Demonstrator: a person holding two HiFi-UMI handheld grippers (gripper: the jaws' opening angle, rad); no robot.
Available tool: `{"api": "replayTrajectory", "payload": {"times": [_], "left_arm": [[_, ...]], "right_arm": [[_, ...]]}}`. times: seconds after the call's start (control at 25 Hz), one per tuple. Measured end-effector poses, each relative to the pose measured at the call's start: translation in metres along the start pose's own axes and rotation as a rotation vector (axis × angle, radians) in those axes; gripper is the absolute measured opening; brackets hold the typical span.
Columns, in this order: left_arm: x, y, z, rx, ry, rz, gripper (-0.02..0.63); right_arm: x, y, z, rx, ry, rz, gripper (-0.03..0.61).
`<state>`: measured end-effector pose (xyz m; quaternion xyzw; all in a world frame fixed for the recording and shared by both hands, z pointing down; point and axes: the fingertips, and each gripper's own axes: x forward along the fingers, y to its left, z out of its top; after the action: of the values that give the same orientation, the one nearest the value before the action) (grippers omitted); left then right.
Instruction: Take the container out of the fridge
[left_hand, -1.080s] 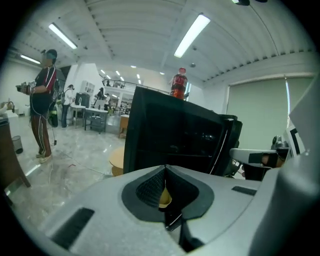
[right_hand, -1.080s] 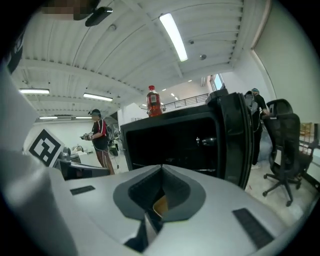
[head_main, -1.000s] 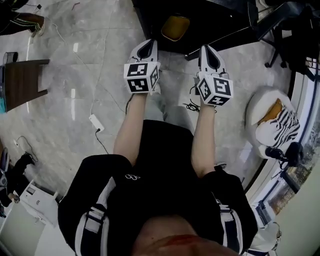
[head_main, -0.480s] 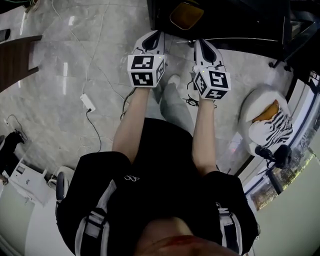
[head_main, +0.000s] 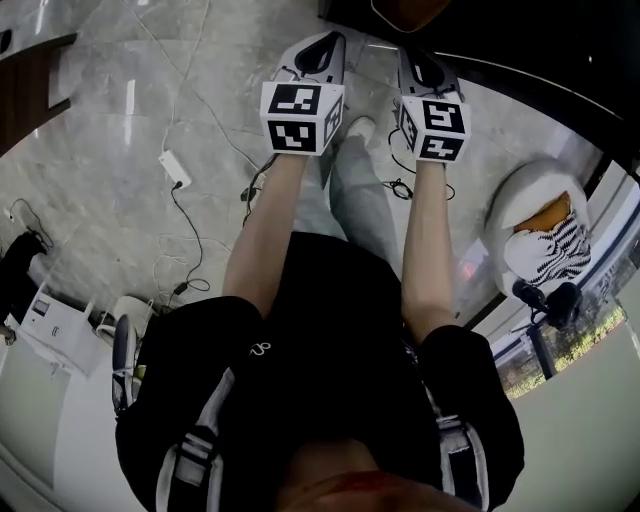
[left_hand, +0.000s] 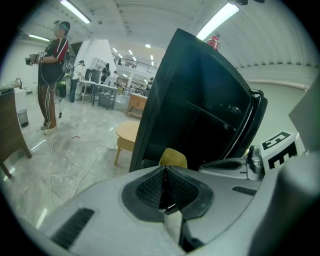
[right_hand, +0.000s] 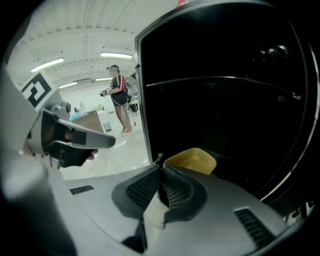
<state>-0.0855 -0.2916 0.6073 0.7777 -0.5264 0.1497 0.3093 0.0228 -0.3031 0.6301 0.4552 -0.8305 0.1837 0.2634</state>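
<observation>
1. Closest to me is the person in the black top (head_main: 330, 370), standing on the grey marble floor (head_main: 90, 220). Both bare forearms are stretched out forward, with a gripper in each hand.
2. Down on the floor to the left there's a white power strip (head_main: 172, 168) with cables trailing off it. Over on the right is a round white cushion (head_main: 525, 205) with something striped lying in it.
3. The left gripper (head_main: 325, 45) has its tongs pressed together with nothing between them. The tips point at the low front of the fridge.
4. Same story for the right gripper (head_main: 420, 62): tongs squeezed tight on nothing. It's held just beside the left one.
5. The yellow container (right_hand: 192, 159) sits low down inside the fridge, just past the right gripper's tips. Neither gripper has hold of it.
6. The black fridge (right_hand: 225, 95) is next, dark inside, with a thin shelf line running across above the container.
7. Farther off, a round wooden stool (left_hand: 127, 134) sits left of the fridge. Way across the room another person (left_hand: 51, 75) is standing.
</observation>
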Motion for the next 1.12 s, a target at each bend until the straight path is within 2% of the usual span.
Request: {"api": "replayTrajectory", "payload": {"times": [0.28, 0.4, 0.68, 0.8, 0.92, 1.04, 1.12], "left_arm": [[0.000, 0.004, -0.005, -0.015, 0.024, -0.005, 0.009], [-0.001, 0.011, -0.005, -0.028, 0.030, 0.004, 0.009], [-0.010, 0.029, -0.014, -0.055, 0.039, 0.035, 0.009], [-0.015, 0.028, -0.015, -0.059, 0.040, 0.045, 0.009], [-0.019, 0.028, -0.011, -0.062, 0.037, 0.049, 0.009], [-0.025, 0.027, -0.003, -0.065, 0.018, 0.056, 0.009], [-0.030, 0.024, 0.002, -0.064, 0.004, 0.060, 0.009]], "right_arm": [[0.054, -0.001, -0.015, -0.252, 0.165, 0.022, 0.019], [0.077, -0.005, -0.028, -0.335, 0.255, 0.025, 0.078], [0.104, -0.006, -0.054, -0.554, 0.405, 0.026, 0.081], [0.104, -0.010, -0.058, -0.547, 0.430, 0.004, 0.028], [0.097, -0.009, -0.049, -0.495, 0.398, -0.001, 0.018], [0.080, -0.001, -0.028, -0.356, 0.302, 0.016, 0.017], [0.064, 0.007, -0.016, -0.226, 0.234, 0.039, 0.017]]}}
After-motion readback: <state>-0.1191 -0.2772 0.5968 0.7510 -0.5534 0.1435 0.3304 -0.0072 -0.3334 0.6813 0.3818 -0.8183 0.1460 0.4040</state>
